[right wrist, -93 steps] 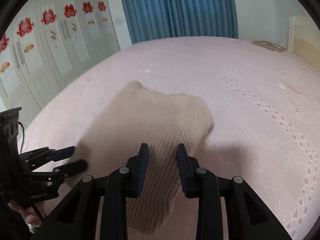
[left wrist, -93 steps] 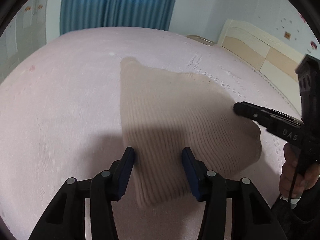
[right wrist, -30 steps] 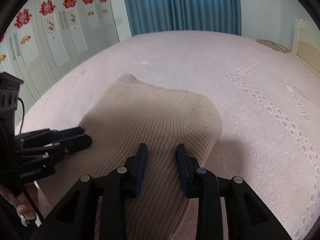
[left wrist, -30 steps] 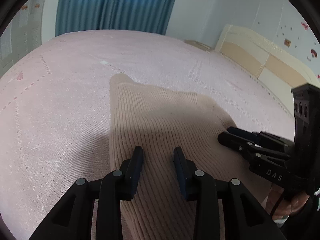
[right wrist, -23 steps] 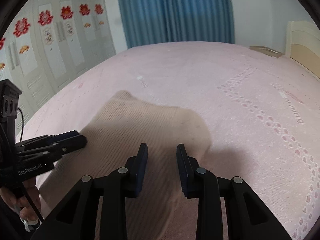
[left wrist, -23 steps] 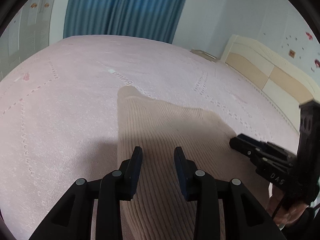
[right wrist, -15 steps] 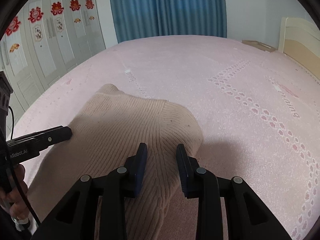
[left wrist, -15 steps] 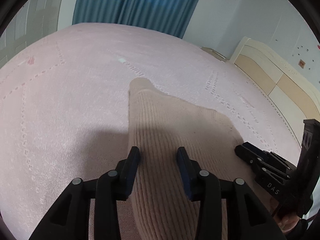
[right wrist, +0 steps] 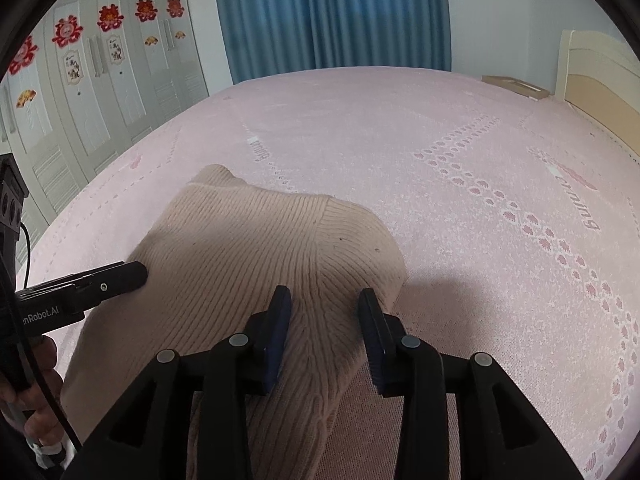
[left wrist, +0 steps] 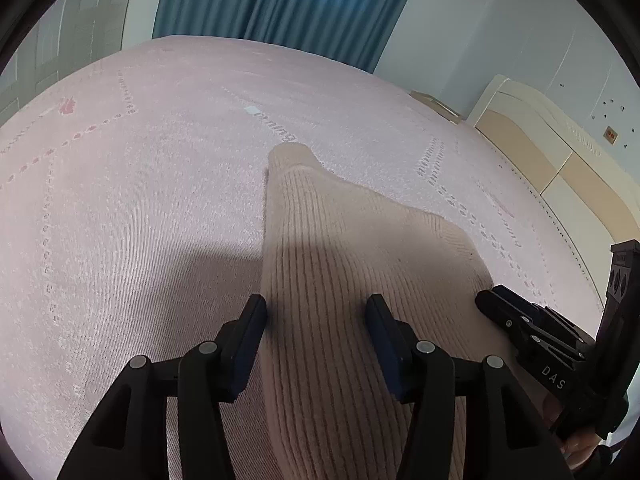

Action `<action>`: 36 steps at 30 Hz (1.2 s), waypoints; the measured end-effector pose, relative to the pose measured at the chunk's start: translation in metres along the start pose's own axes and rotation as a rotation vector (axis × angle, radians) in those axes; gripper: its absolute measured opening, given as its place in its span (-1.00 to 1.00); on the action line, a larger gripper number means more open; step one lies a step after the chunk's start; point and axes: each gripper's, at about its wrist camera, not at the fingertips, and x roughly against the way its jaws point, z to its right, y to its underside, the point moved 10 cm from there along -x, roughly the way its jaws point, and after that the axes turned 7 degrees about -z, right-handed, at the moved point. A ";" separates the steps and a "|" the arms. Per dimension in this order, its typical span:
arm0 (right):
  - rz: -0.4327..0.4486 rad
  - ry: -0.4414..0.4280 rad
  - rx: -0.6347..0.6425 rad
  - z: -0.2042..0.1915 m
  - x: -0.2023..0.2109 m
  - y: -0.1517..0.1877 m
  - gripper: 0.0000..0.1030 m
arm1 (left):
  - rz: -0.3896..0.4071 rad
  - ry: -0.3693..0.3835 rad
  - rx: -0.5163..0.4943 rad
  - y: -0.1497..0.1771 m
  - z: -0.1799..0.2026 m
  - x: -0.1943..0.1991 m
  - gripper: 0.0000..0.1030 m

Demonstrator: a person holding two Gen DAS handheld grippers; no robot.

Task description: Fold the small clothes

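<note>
beige knit sweater [left wrist: 340, 264] flat near bed's [left wrist: 140, 200] front edge; left gripper [left wrist: 316, 332] and right gripper [right wrist: 324, 328] just been opening, fingers released, straddling knit.

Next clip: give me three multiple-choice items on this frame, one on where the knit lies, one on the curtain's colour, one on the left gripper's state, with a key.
1. The knit lies on:
A. the bedspread
B. a chair
C. the floor

2. The curtain is:
A. red
B. blue
C. white

3. The left gripper is:
A. shut on the knit
B. shut on nothing
C. open over the knit

Key: 1 A, pink spread surrounds it. 2 B, blue folds behind the bed. 3 C, its jaws have just been opening and stand apart, knit between them, pads not pressing.
</note>
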 end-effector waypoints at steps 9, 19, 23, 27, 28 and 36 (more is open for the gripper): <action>0.004 -0.002 -0.027 0.005 0.007 0.002 -0.19 | 0.007 -0.013 -0.006 0.006 -0.001 0.003 0.09; 0.025 -0.001 -0.035 0.005 0.020 0.007 -0.18 | 0.018 -0.023 0.003 0.014 -0.003 0.004 0.16; 0.034 -0.004 -0.039 0.006 0.028 0.011 -0.18 | 0.034 -0.043 -0.013 0.018 -0.001 0.009 0.16; 0.045 -0.009 -0.046 0.007 0.038 0.017 -0.18 | 0.050 -0.060 -0.029 0.024 -0.001 0.017 0.17; 0.047 -0.010 -0.048 0.007 0.041 0.019 -0.18 | 0.053 -0.060 -0.030 0.026 -0.001 0.019 0.17; 0.054 -0.002 -0.056 0.009 0.055 0.029 -0.18 | 0.057 -0.094 -0.082 0.046 0.002 0.037 0.16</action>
